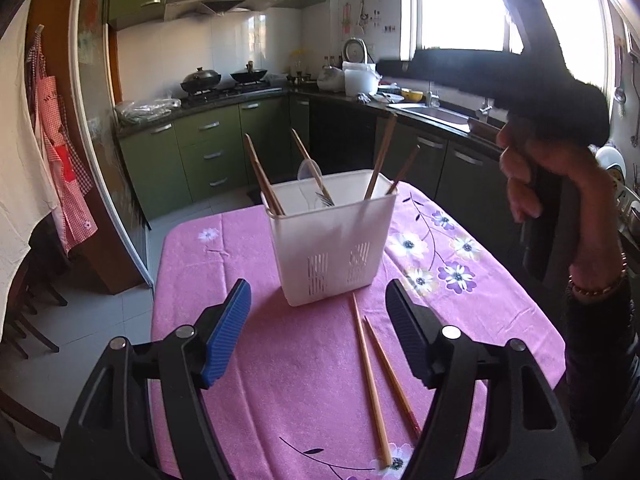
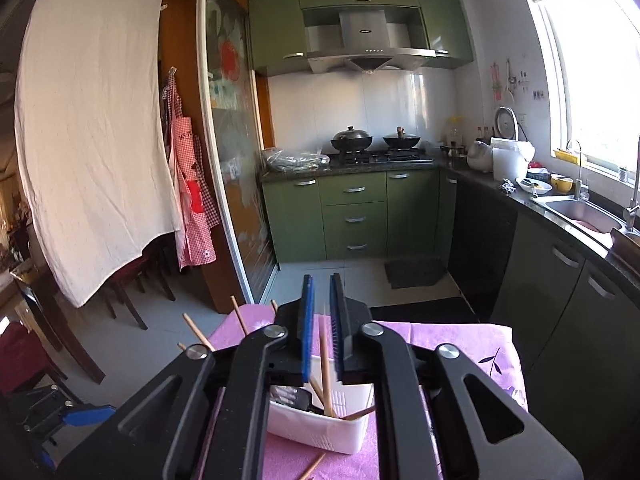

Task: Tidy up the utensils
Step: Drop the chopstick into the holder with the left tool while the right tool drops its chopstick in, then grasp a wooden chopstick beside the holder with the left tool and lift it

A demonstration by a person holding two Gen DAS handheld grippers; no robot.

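A white utensil holder (image 1: 332,240) stands on the pink flowered tablecloth (image 1: 280,360) and holds several wooden chopsticks, a fork and a clear spoon. Two loose chopsticks (image 1: 374,384) lie on the cloth in front of it, between my left gripper's fingers. My left gripper (image 1: 318,328) is open and empty, low over the cloth. My right gripper (image 2: 320,328) hovers above the holder (image 2: 320,420), its blue pads nearly together with a small gap. A chopstick (image 2: 326,372) stands in the holder below that gap; the pads do not touch it. The right gripper's body also shows in the left wrist view (image 1: 520,88).
The table sits in a kitchen with green cabinets (image 2: 352,216), a stove with two woks (image 2: 376,142) at the back and a sink (image 2: 580,212) on the right counter. A white sheet (image 2: 92,128) and aprons hang at the left, chairs below.
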